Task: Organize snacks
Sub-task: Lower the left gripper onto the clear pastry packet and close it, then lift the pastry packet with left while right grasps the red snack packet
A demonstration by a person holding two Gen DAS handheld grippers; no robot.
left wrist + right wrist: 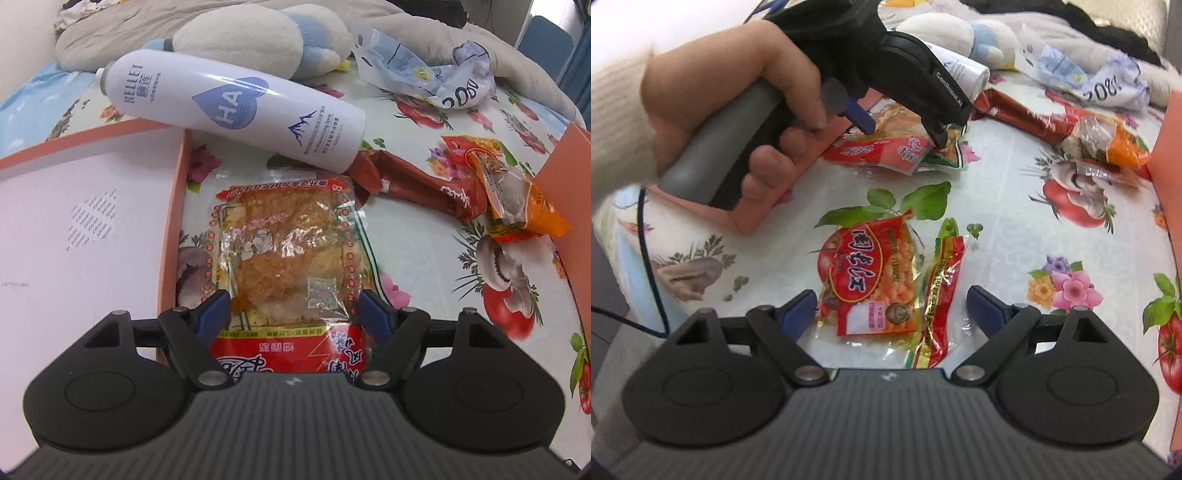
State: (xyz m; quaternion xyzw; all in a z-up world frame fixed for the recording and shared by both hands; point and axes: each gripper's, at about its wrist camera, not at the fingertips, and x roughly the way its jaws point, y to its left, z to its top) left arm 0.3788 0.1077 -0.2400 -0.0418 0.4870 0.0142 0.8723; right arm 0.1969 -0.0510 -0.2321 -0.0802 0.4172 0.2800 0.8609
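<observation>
Floral oilcloth [413, 236] is covering the table, snacks lying loose on it

Item 1, left gripper [295, 314]: blue pads are standing wide apart, straddling the near end of a clear packet [284, 254] with a red band; whether the pads are touching its edges cannot be told. In the right wrist view this gripper [905, 129] is pointing down over the same packet [886, 144], a hand [738, 107] wrapping its grey handle.

Item 2, right gripper [890, 306]: jaws are standing wide, gripping nothing. A red bean packet [868, 284] is lying flat on the cloth between the pads, and a slim red-green packet [938, 295] is lying just beside it on the right.

Item 3, box [74, 236]: white inside, pink rim, sitting just left of the clear packet.

Item 4, bottle [236, 110]: white, lying on its side, its base resting against a brown wrapper [417, 181].

Item 5, orange packet [517, 199]: lying on the far end of the brown wrapper, just beside a pink lid [569, 177] at the right edge.

Item 6, plush toy [266, 37] and crumpled bags [436, 74]: lying at the far side
</observation>
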